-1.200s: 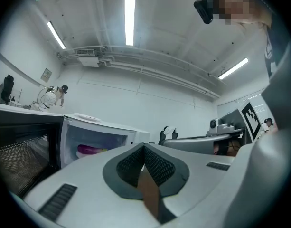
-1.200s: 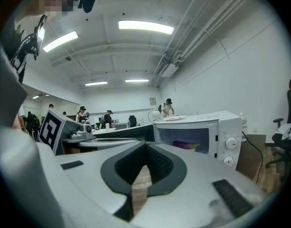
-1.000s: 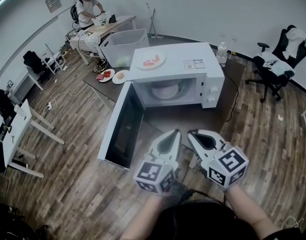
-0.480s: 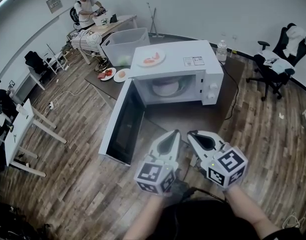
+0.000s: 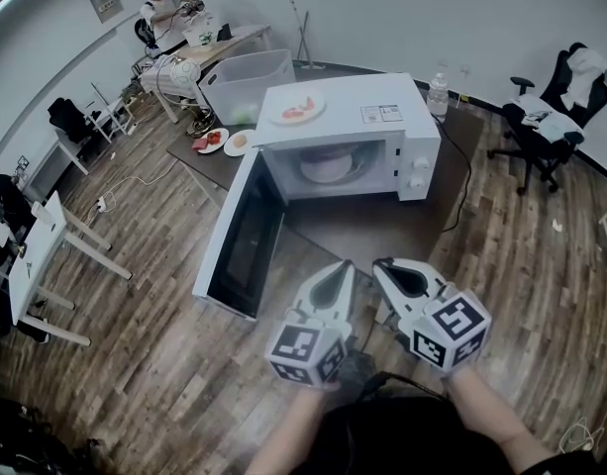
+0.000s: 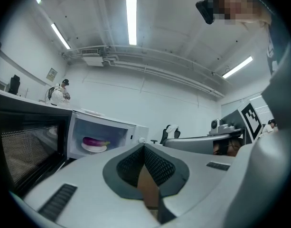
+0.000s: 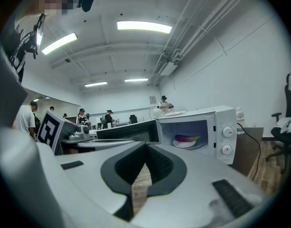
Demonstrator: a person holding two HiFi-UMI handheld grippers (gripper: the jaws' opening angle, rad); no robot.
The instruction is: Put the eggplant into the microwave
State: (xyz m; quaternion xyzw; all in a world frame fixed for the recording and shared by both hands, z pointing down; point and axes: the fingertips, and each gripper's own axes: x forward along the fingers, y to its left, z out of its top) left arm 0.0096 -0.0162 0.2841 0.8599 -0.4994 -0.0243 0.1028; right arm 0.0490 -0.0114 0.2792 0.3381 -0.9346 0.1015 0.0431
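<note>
Eggplant (image 6: 95, 141) is already in the microwave (image 5: 382, 117), lying on a plate (image 7: 185, 144) in the cavity, stalk end to the right in both gripper views. Door (image 5: 242, 240) hangs wide open, swung out toward 7 o'clock from the cavity in the head view. Microwave sits on a dark counter (image 5: 382, 231); a 2nd plate (image 5: 296, 109) w/ pinkish food rests on its roof at approx 10 o'clock.

Left hand-held gripper (image 5: 348, 265) & right hand-held gripper (image 5: 379, 263) are side by side at 6 o'clock from the microwave, well apart from it, close to the person's body. Both have jaws closed tip to tip, nothing between them.

Judgement: the placing looks done; what's left, if anything, is backing off clean or shutting the door. For the door: keep jaws closed, press the left one on the door's outer face near the free edge, not the hinge side, follow the arc round toward 12 o'clock, slow at the end so the microwave doesn't shift on the counter. Keep the right one clear of the closing gap.
</note>
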